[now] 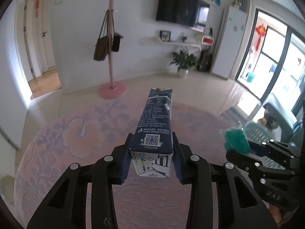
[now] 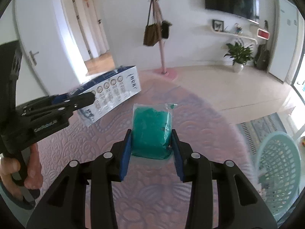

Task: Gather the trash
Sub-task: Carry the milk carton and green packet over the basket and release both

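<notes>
Above a round table (image 1: 76, 133) covered in a pink and lilac floral cloth, both tools carry trash clear of the surface. Left tool (image 1: 152, 157): its blue pads (image 1: 124, 164) press on the two sides of a dark blue and white drink carton (image 1: 154, 126), which lies lengthwise between them and points away from the camera, its printed code panel facing up. Right tool (image 2: 152, 149): its jaws pinch a clear plastic packet of green material (image 2: 151, 131) near the packet's lower end; the packet stands more or less upright between the pads. From the right wrist view, the left tool appears at the left edge, gripped by a hand (image 2: 21, 169), with the carton (image 2: 114, 91) jutting out over the cloth. A pale green openwork basket (image 2: 278, 173) sits low at the right, beside the table; whether it stands on the floor or on a seat cannot be judged through the lens distortion. Behind: a pink coat stand (image 1: 111, 43) with hanging bags, a wall television (image 1: 181, 9) and a potted plant (image 1: 184, 60).
</notes>
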The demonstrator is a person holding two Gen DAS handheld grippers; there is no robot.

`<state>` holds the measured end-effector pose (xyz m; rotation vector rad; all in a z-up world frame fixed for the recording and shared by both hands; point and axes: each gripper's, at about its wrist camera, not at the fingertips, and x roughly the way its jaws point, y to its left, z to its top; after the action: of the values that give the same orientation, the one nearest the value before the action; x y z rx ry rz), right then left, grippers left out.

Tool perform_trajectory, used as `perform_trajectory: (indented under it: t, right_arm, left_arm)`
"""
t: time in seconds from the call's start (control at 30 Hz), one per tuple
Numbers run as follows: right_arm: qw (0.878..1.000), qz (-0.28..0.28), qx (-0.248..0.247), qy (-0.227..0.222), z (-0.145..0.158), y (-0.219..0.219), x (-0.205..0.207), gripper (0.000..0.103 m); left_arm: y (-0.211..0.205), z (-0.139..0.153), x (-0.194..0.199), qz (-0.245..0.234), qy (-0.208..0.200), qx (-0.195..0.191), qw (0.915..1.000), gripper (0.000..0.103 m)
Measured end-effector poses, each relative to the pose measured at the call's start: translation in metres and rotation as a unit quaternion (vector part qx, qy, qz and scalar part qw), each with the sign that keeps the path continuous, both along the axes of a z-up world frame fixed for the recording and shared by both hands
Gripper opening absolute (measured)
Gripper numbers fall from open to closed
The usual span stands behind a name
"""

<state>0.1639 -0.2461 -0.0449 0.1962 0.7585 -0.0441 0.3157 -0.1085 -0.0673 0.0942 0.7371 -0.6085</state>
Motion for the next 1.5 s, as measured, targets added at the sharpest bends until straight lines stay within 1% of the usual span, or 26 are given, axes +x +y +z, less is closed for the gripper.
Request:
perform_trajectory:
  t: [0.17, 0.3, 0.47, 0.57, 0.63, 0.7, 0.83, 0.87, 1.0, 1.1, 1.17, 1.27, 1.3, 1.33, 1.37, 1.4, 1.43, 1.5]
  right_arm:
    - [0.998, -0.041, -0.001, -0.037, 0.028, -0.042, -0.034, 0.036]
    - [0.995, -0.08, -0.009, -0.062, 0.047, -0.076, -0.061, 0.036]
    - [0.985, -0.145, -0.027, -0.088, 0.067, -0.129, -0.098, 0.036]
    - [0.976, -0.192, -0.056, -0.09, 0.069, -0.159, -0.116, 0.036]
    - [0.97, -0.219, -0.058, -0.085, 0.065, -0.181, -0.126, 0.036]
    - [0.966, -0.243, -0.049, -0.076, 0.059, -0.202, -0.135, 0.036]
    - [0.958, -0.28, -0.034, -0.054, 0.041, -0.24, -0.147, 0.036]
    - [0.957, -0.286, -0.028, -0.05, 0.036, -0.246, -0.148, 0.036]
    - [0.952, -0.306, -0.006, -0.019, 0.008, -0.274, -0.157, 0.036]
    - [0.949, -0.313, 0.026, 0.007, -0.017, -0.289, -0.158, 0.037]
    - [0.947, -0.317, 0.047, 0.021, -0.031, -0.296, -0.16, 0.039]
    - [0.944, -0.321, 0.063, 0.03, -0.043, -0.302, -0.163, 0.04]
    - [0.944, -0.322, 0.066, 0.033, -0.045, -0.302, -0.165, 0.043]
    - [0.943, -0.323, 0.069, 0.035, -0.046, -0.304, -0.165, 0.046]
    - [0.943, -0.323, 0.071, 0.035, -0.046, -0.303, -0.164, 0.056]
    - [0.942, -0.326, 0.073, 0.032, -0.046, -0.303, -0.166, 0.062]
    - [0.942, -0.326, 0.071, 0.029, -0.044, -0.303, -0.169, 0.063]
    - [0.944, -0.321, 0.066, 0.028, -0.04, -0.298, -0.17, 0.063]
  left_arm:
    - [-0.027, 0.031, -0.031, -0.018, -0.034, -0.024, 0.9989, 0.036]
    - [-0.061, 0.058, -0.06, -0.048, -0.06, -0.047, 0.9959, 0.036]
    - [-0.11, 0.074, -0.089, -0.084, -0.075, -0.068, 0.9913, 0.036]
    - [-0.145, 0.075, -0.104, -0.11, -0.069, -0.078, 0.9884, 0.036]
    - [-0.163, 0.07, -0.109, -0.122, -0.064, -0.079, 0.9873, 0.036]
    - [-0.185, 0.063, -0.114, -0.136, -0.054, -0.078, 0.9862, 0.036]
    - [-0.224, 0.041, -0.119, -0.161, -0.025, -0.071, 0.9841, 0.036]
    - [-0.231, 0.036, -0.113, -0.164, -0.018, -0.069, 0.9838, 0.036]
    - [-0.26, 0.005, -0.113, -0.181, 0.019, -0.056, 0.9817, 0.036]
    - [-0.275, -0.016, -0.114, -0.19, 0.043, -0.041, 0.98, 0.036]
    - [-0.284, -0.028, -0.113, -0.193, 0.055, -0.03, 0.9791, 0.036]
    - [-0.291, -0.037, -0.114, -0.201, 0.069, -0.022, 0.9768, 0.037]
    - [-0.294, -0.04, -0.113, -0.204, 0.073, -0.018, 0.976, 0.037]
    - [-0.295, -0.042, -0.113, -0.205, 0.075, -0.015, 0.9759, 0.04]
    - [-0.294, -0.042, -0.114, -0.205, 0.075, -0.015, 0.9758, 0.048]
    - [-0.292, -0.043, -0.115, -0.204, 0.075, -0.016, 0.976, 0.052]
    - [-0.288, -0.042, -0.115, -0.201, 0.072, -0.02, 0.9766, 0.056]
    - [-0.282, -0.038, -0.119, -0.199, 0.071, -0.026, 0.977, 0.058]
